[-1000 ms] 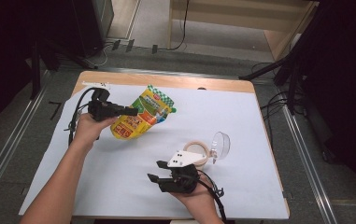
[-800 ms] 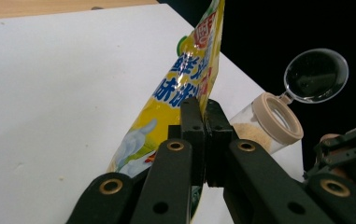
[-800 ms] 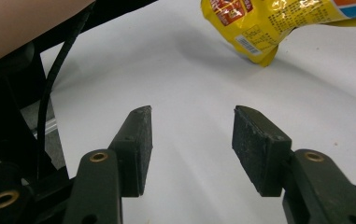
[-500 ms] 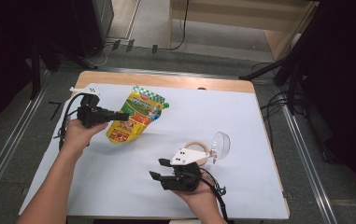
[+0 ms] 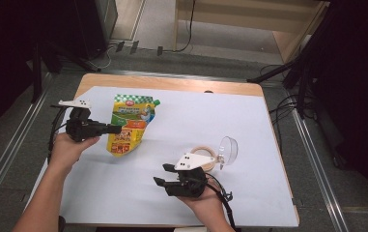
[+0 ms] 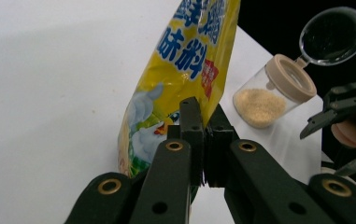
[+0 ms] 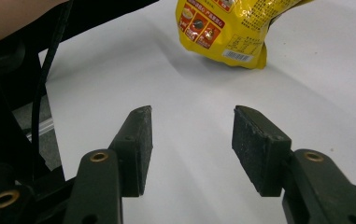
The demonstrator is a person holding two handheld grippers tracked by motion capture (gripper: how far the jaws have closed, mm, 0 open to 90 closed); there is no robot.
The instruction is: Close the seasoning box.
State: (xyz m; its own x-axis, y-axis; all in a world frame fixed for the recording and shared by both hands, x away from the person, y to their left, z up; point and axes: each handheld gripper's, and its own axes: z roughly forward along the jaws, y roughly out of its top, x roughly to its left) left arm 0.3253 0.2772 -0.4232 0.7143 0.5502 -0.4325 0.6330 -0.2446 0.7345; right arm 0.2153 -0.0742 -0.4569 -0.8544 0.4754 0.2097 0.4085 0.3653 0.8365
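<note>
Left tongs (image 6: 202, 140) pinch pouch (image 5: 129, 123) by its edge, at 10 o'clock on the surface (image 5: 268, 193). Soft, crinkly, likely light; the flat seam grips best. Right tongs (image 7: 192, 149) spread, holding nothing, beside open jar (image 5: 205, 159).

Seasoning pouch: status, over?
Left gripper shut on the seasoning pouch edge. Right gripper open, nothing between its pads. Open-lidded jar of granules stands apart from the pouch, nothing in the way.
</note>
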